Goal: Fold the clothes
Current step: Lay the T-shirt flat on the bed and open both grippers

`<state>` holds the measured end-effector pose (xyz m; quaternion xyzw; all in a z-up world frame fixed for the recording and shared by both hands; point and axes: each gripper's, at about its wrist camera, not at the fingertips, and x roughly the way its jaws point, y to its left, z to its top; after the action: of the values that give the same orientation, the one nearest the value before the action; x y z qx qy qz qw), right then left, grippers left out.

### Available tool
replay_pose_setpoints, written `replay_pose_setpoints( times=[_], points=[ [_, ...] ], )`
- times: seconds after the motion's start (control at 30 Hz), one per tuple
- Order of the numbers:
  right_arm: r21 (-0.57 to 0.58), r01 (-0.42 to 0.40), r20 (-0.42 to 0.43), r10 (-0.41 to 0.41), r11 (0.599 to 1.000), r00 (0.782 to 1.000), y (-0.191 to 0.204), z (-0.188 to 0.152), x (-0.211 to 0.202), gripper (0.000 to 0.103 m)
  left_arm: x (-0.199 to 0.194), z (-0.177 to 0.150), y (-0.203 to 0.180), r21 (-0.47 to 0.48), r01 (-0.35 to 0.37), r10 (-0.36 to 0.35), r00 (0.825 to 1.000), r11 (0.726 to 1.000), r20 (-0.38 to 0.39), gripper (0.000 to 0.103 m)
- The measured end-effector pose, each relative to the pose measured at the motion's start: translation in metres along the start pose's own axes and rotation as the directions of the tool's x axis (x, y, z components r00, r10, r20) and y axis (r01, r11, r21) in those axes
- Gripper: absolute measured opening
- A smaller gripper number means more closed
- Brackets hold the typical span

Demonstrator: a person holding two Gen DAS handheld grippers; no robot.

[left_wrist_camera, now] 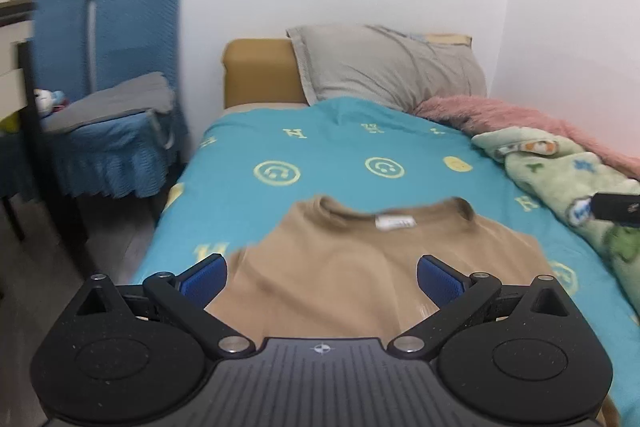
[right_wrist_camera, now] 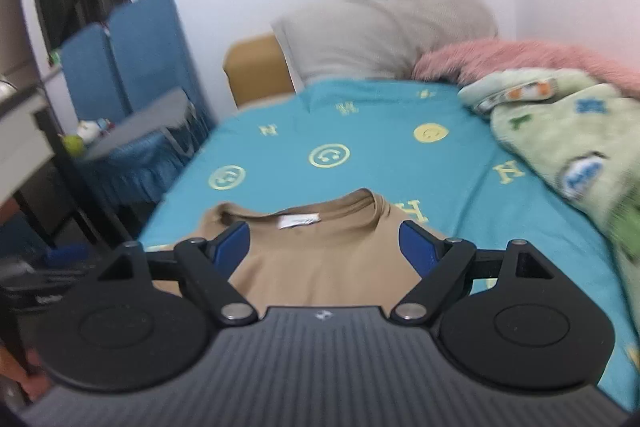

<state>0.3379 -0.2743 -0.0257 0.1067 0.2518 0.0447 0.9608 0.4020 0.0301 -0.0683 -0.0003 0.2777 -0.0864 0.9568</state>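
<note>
A tan T-shirt [left_wrist_camera: 340, 267] lies on the teal bedsheet [left_wrist_camera: 340, 147], collar and white label toward the pillow. My left gripper [left_wrist_camera: 322, 267] is open, blue pads wide apart above the shirt's body, holding nothing. My right gripper [right_wrist_camera: 324, 235] is open over the same tan T-shirt [right_wrist_camera: 320, 259], near its collar, and holds nothing. The tip of the right gripper [left_wrist_camera: 618, 207] shows at the right edge of the left wrist view. The shirt's lower part is hidden behind both gripper bodies.
A grey pillow [left_wrist_camera: 388, 67] leans on the tan headboard [left_wrist_camera: 260, 71]. A pink fluffy blanket [left_wrist_camera: 500, 111] and a green patterned blanket [left_wrist_camera: 568, 179] lie along the bed's right side by the wall. A blue-covered chair [left_wrist_camera: 116, 99] and a desk [right_wrist_camera: 20, 147] stand left of the bed.
</note>
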Motion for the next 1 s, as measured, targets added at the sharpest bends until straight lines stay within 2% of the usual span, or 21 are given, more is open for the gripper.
replay_pose_setpoints(
  times=[0.13,0.27,0.43,0.53,0.6,0.67,0.7,0.83,0.9,1.0],
  points=[
    [0.019,-0.004,0.047,0.003,1.000,0.999,0.012,-0.028,-0.084,0.083,-0.089,-0.038,-0.005,-0.041,0.001,0.000,0.999,0.999,0.038,0.102],
    [0.061,0.001,0.069,-0.005,0.998,0.998,0.017,-0.051,-0.146,0.083,-0.165,-0.072,-0.018,-0.076,-0.005,0.008,0.999,0.997,0.050,0.102],
    [0.083,-0.013,0.113,0.003,0.996,0.994,0.012,-0.081,-0.193,0.083,-0.205,-0.085,-0.030,-0.111,-0.003,0.005,1.000,0.994,0.013,0.102],
    [0.092,-0.007,0.097,-0.002,0.996,0.995,0.009,-0.092,-0.203,0.083,-0.206,-0.089,-0.030,-0.124,0.005,-0.005,1.000,0.992,0.004,0.102],
    [0.112,-0.003,0.095,-0.008,0.994,0.995,0.005,-0.093,-0.205,0.083,-0.191,-0.092,-0.019,-0.192,0.004,-0.010,0.999,0.981,-0.034,0.101],
    [0.138,-0.003,0.096,-0.010,0.990,0.995,0.001,-0.095,-0.206,0.083,-0.172,-0.094,-0.003,-0.281,-0.008,-0.013,0.997,0.960,-0.074,0.100],
    [0.152,-0.004,0.094,-0.010,0.988,0.996,-0.001,-0.096,-0.204,0.083,-0.160,-0.094,0.010,-0.341,-0.024,-0.007,0.996,0.940,-0.090,0.099],
    [0.183,0.007,0.061,-0.018,0.983,0.998,-0.006,-0.101,-0.188,0.083,-0.111,-0.092,0.061,-0.545,-0.102,0.024,0.989,0.832,-0.148,0.096],
    [0.197,0.019,0.036,-0.026,0.980,0.999,-0.008,-0.102,-0.174,0.083,-0.086,-0.090,0.086,-0.605,-0.144,0.061,0.986,0.783,-0.156,0.093],
    [0.225,0.027,0.010,-0.030,0.974,1.000,-0.015,-0.100,-0.150,0.083,-0.053,-0.086,0.112,-0.642,-0.169,0.099,0.985,0.748,-0.144,0.089]
  ],
)
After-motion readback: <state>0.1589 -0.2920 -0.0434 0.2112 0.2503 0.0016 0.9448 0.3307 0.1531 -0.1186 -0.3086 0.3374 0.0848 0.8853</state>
